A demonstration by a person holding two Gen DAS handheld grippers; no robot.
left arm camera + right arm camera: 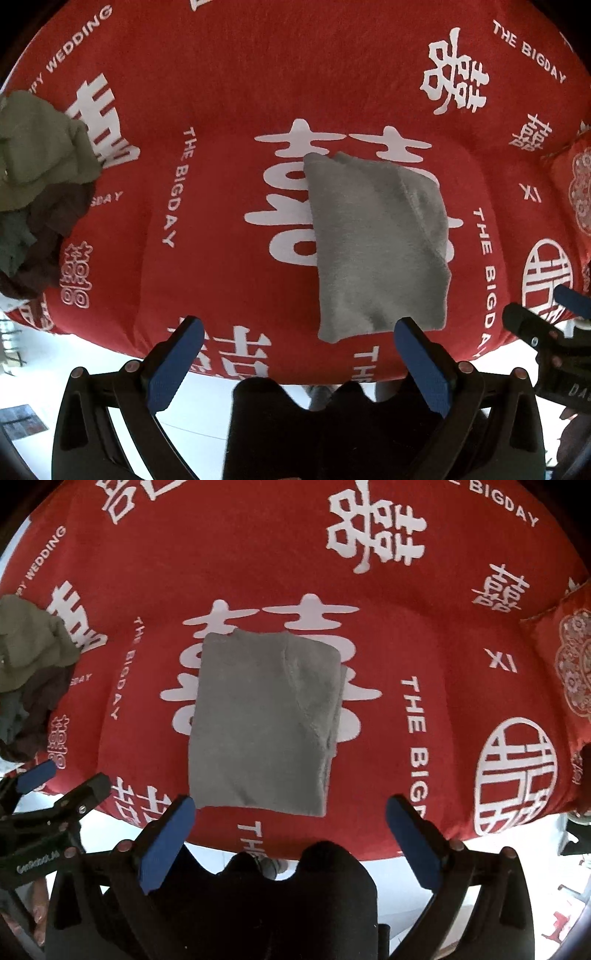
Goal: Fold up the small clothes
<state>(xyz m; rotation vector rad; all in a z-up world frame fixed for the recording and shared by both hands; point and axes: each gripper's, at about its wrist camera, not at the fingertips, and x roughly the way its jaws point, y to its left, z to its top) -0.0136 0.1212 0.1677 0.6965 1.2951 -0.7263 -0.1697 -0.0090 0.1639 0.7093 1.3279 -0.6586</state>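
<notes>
The grey garment point(264, 720) lies flat in the centre of the right wrist view, squared into a neat rectangle on the red printed bedspread point(258, 554), its layered edges stacked along the right side; it looks like one finished fold, set in the middle where both tools can reach it. The right gripper point(290, 812) hangs over the garment's lower edge with its jaws spread wide and nothing between the blue pads, apart from the cloth. In the left wrist view the left gripper point(299, 332) is likewise wide open and empty, its right pad just over the garment's lower corner. At the left edge of both frames sits a rumpled pile of clothes point(37, 184), olive and dark pieces, probably waiting their turn, kept well apart from the folding spot.
</notes>
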